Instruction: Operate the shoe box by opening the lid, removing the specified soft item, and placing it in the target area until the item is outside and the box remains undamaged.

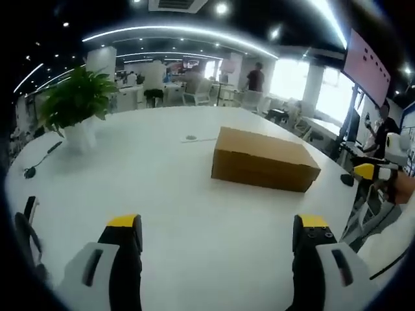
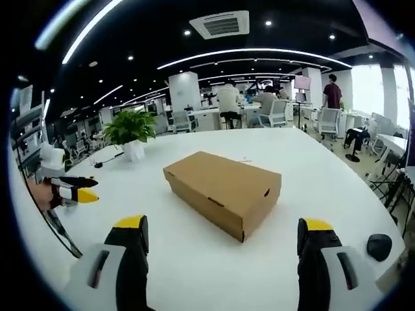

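White surface (image 2: 311, 165) spans open-plan office, ceiling light strips overhead. Brown cardboard shoe box (image 2: 222, 189) lies mid-surface, lid closed, no readable label or print on visible sides; same box (image 1: 264, 159) sits ahead and right of left gripper. Potted green plant (image 1: 76, 103) in white pot stands at far left edge, well apart from box. Left gripper (image 1: 220, 236) fingers spread wide, empty, above bare surface. Right gripper (image 2: 224, 240) fingers spread, empty, near box corner. Small black puck-shaped object (image 2: 379, 246) rests at right edge.
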`<state>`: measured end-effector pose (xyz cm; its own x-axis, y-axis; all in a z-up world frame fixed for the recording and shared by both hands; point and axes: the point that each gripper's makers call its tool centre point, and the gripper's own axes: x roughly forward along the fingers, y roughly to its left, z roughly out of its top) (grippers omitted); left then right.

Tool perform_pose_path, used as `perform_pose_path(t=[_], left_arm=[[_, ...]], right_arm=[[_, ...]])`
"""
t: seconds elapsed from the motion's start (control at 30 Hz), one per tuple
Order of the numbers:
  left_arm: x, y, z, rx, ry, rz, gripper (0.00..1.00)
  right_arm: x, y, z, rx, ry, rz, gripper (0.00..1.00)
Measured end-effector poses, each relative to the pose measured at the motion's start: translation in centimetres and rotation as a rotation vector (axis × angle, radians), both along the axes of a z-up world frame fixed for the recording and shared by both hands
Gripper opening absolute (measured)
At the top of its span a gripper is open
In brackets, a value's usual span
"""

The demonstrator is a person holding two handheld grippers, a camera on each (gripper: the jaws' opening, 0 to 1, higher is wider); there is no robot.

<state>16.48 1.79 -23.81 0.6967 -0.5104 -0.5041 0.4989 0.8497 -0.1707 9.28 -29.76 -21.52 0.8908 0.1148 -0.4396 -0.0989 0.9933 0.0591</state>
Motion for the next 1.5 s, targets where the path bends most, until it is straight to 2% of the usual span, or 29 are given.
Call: perform_pose_path(t=[0.03,0.07,0.17,0.4,0.53,0.63,0.73,0.9,0.97,1.03,1.17,1.3,1.37,1.4,1.47,1.5], left_arm=[[0.2,-0.3,0.8,-0.067,-0.016,0.020,0.95],[0.2,-0.3,0.9,-0.084,-0.013,0.027,0.94],[0.2,-0.3,0.6,-0.058,-0.003,0.022,0.95],[0.3,-0.3,0.2,-0.017,-0.005,0.003,0.94],[0.2,-1.0,-0.1,-0.007,-0.002,-0.026,0.93],[0.4,-1.7,0.4,0.010,-0.030,-0.068,0.93],[1.1,-2.1,0.9,-0.024,-0.032,-0.072,0.95],[2.6,-2.4,0.5,-0.005,-0.047,-0.079,0.96],[3.4,-2.7,0.3,-0.013,-0.039,-0.074,0.98],[3.9,-3.4,0.6,-0.023,-0.033,-0.088,0.99],[3.6,-4.2,1.0,0.017,-0.066,-0.158,0.99],[3.7,-4.3,0.5,0.004,-0.046,-0.140,0.99],[3.9,-4.1,0.1,-0.012,-0.018,-0.087,0.99],[4.1,-4.0,0.2,-0.044,-0.002,-0.037,0.99],[4.2,-4.4,0.4,-0.091,0.000,-0.022,0.99],[4.1,-4.6,0.3,-0.072,-0.001,-0.037,0.99]], right_arm=[[0.0,0.0,-0.2,-0.009,0.007,0.004,0.96],[-0.1,0.0,-0.5,-0.020,0.024,0.007,0.96],[-0.1,0.3,-0.4,-0.003,0.018,0.014,0.92],[0.0,0.7,-0.3,0.010,0.024,0.032,0.92],[-0.5,0.3,-1.1,-0.008,0.082,0.037,0.80],[-0.5,0.4,-1.0,0.005,0.076,0.039,0.82],[-0.4,0.3,-0.7,-0.001,0.058,0.035,0.82],[-0.3,0.4,-0.5,0.015,0.047,0.031,0.84],[-0.1,0.5,-0.3,0.051,0.031,0.018,0.89],[0.7,1.0,0.8,0.156,-0.036,-0.006,0.99],[1.0,0.9,1.8,0.120,-0.066,0.003,1.00],[1.2,0.8,2.3,0.136,-0.084,0.002,1.00],[1.4,0.4,2.3,0.143,-0.081,-0.011,0.99],[1.5,0.4,2.2,0.147,-0.074,-0.012,0.98],[1.6,0.3,2.2,0.143,-0.067,-0.016,0.97],[1.8,0.3,2.1,0.115,-0.050,-0.007,0.96]])
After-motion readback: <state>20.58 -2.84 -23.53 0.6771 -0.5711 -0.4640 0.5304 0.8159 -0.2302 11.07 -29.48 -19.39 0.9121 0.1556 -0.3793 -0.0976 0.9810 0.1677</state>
